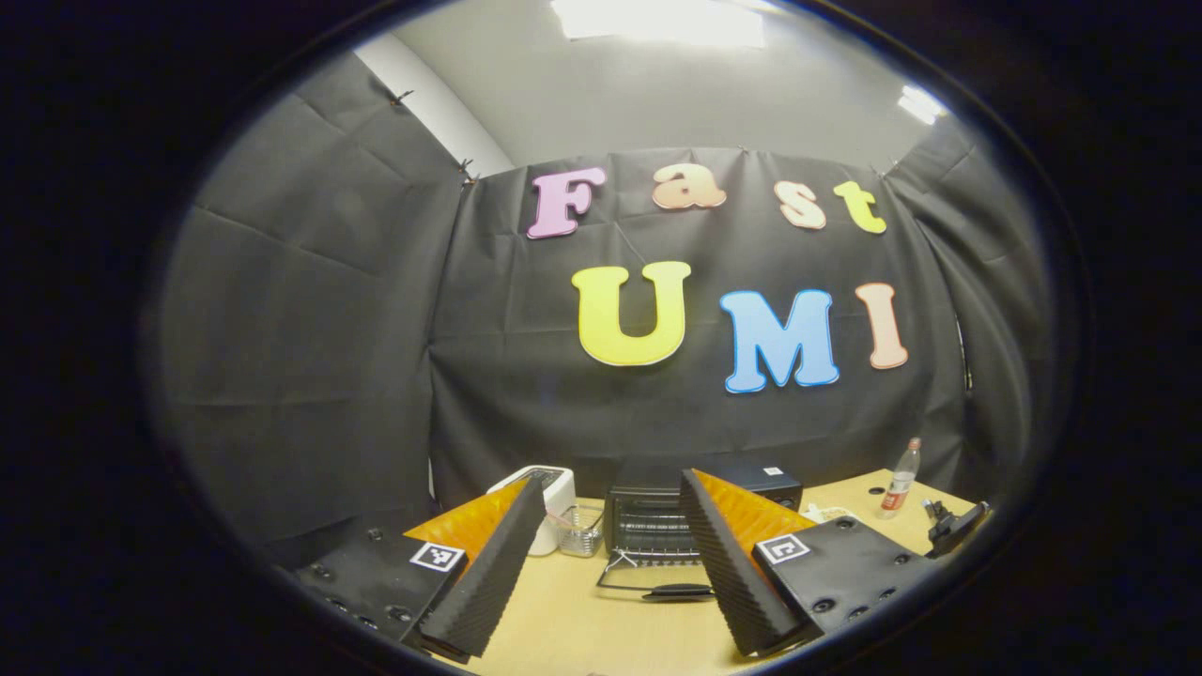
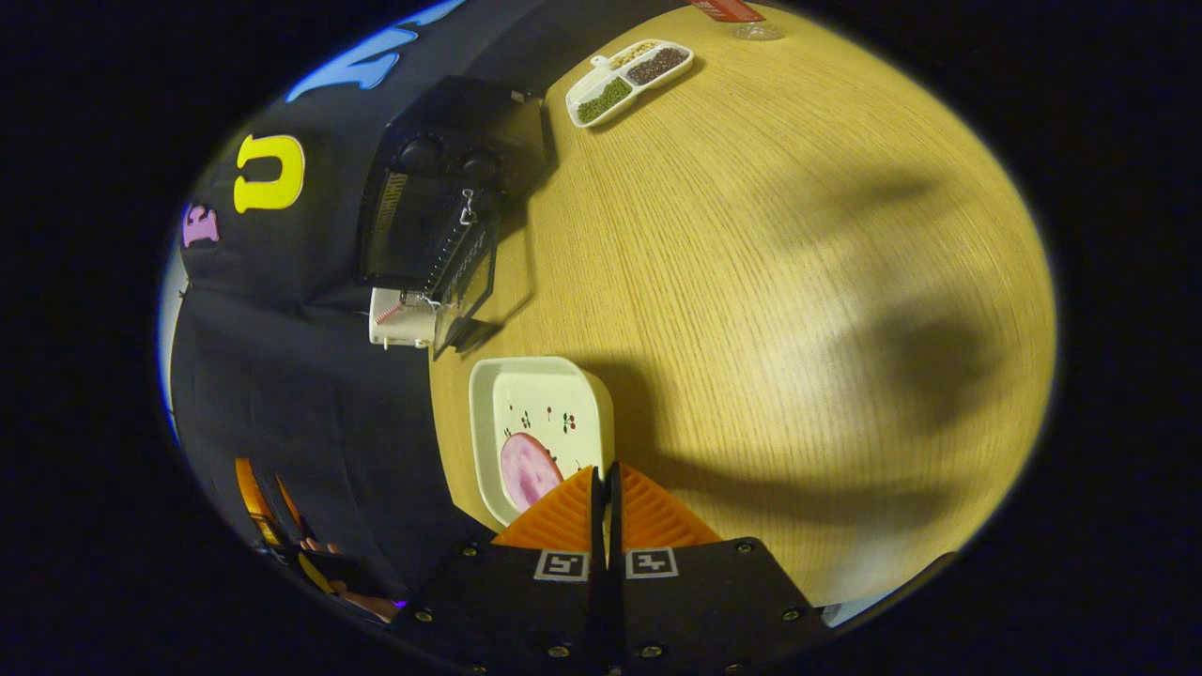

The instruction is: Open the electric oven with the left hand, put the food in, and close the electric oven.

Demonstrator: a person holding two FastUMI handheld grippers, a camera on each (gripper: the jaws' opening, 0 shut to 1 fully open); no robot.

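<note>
In the left gripper view, the black electric oven (image 1: pixel 657 516) stands ahead on the wooden table, its door (image 1: pixel 648 573) folded down and the rack visible inside. My left gripper (image 1: pixel 612 481) is open and empty, short of the oven. In the right gripper view, my right gripper (image 2: pixel 606 481) is shut on the near rim of a white square plate (image 2: pixel 540 404) carrying a round pink slice of food (image 2: pixel 528 469). The oven (image 2: pixel 437 207) lies beyond the plate, door (image 2: pixel 465 282) open.
A white toaster (image 1: pixel 545 493) and a small clear container (image 1: pixel 582 530) stand left of the oven. A plastic bottle (image 1: pixel 901 479) is at the table's far right. A divided white tray of beans (image 2: pixel 629 75) lies past the oven. Broad bare tabletop (image 2: pixel 798 282) spreads to the right.
</note>
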